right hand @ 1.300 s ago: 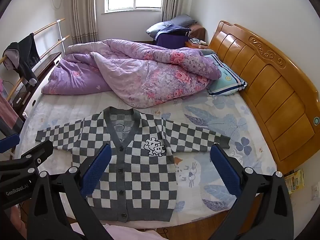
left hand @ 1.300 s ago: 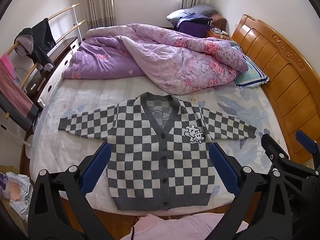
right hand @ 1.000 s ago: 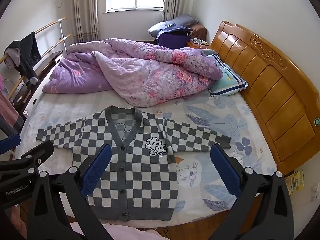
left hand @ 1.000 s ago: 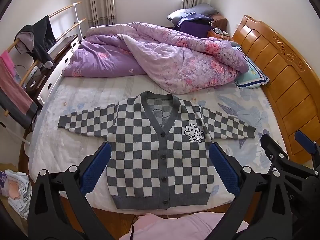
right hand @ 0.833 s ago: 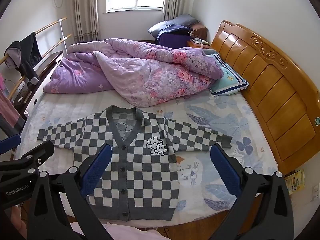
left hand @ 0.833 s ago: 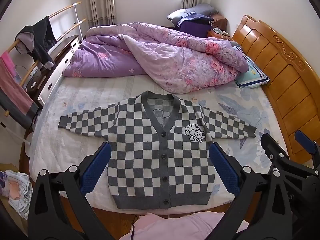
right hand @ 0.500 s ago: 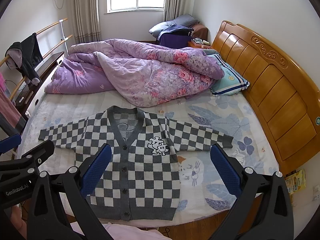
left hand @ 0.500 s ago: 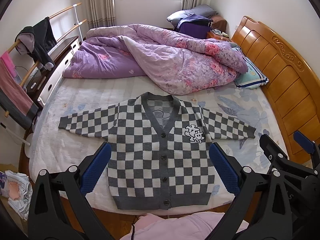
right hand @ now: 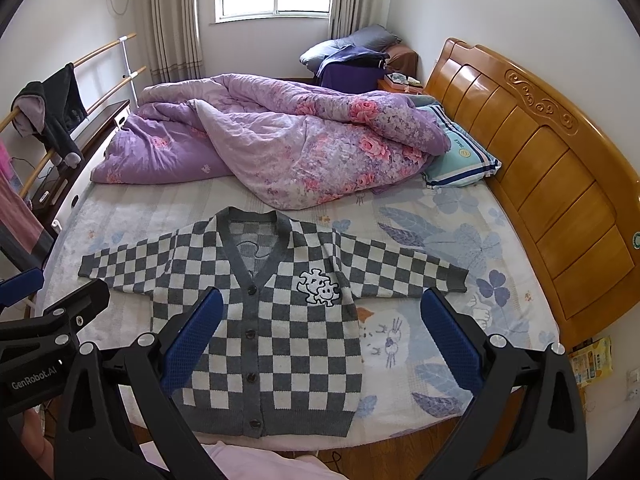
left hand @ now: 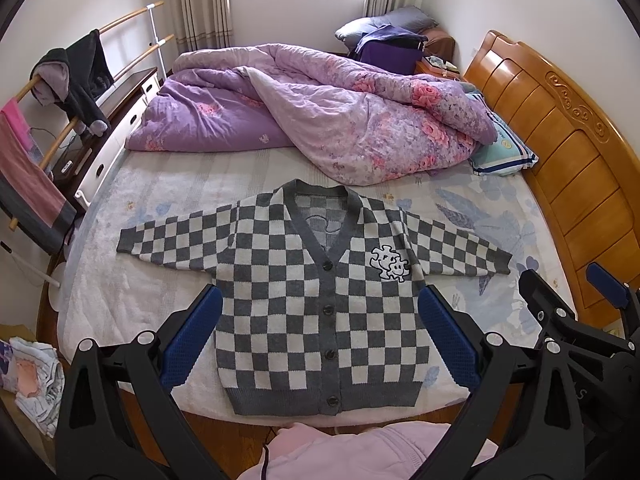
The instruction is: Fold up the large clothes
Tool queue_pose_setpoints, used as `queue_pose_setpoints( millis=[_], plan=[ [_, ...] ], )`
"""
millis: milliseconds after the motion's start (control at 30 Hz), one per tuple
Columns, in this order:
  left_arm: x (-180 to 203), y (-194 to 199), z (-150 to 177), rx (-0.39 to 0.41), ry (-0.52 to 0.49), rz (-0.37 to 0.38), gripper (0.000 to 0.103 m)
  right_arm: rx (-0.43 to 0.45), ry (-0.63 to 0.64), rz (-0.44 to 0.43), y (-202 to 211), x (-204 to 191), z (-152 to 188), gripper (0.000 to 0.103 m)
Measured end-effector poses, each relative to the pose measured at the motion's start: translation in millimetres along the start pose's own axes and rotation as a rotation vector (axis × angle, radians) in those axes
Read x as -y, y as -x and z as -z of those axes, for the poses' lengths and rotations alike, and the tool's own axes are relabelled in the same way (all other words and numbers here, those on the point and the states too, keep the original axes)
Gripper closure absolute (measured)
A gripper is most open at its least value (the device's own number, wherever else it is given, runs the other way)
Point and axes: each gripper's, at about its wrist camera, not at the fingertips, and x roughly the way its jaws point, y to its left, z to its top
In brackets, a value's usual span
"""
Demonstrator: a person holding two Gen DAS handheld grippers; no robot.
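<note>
A grey and white checkered cardigan (left hand: 320,304) lies flat and buttoned on the bed, sleeves spread to both sides, hem at the near edge. It also shows in the right wrist view (right hand: 276,320). My left gripper (left hand: 320,332) is open and empty, held high above the hem. My right gripper (right hand: 322,336) is open and empty, held high above the cardigan's right half. The right gripper also shows at the right edge of the left wrist view (left hand: 576,320). The left gripper shows at the left edge of the right wrist view (right hand: 52,320).
A purple floral quilt (left hand: 320,112) is heaped across the far half of the bed (left hand: 140,288). A blue striped pillow (left hand: 504,152) lies by the wooden headboard (left hand: 560,140) on the right. A clothes rack (left hand: 60,100) stands left. Pink clothing (left hand: 360,452) is below.
Both grippers have drifted very slightly; the cardigan sits a little lower and nearer in view. Nothing has been grasped.
</note>
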Motion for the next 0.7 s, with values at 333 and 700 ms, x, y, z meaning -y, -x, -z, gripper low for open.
queue_pose_setpoints(
  millis=[333,700],
  plan=[
    [-1,-1,1,-0.008,0.006,0.002,0.005,-0.013,0.003,-0.007,-1,-1,6,0.007],
    [-4,0,2,-0.006,0.005,0.005,0.005,-0.025,-0.009,-0.029,-1,-2,15,0.007]
  ],
)
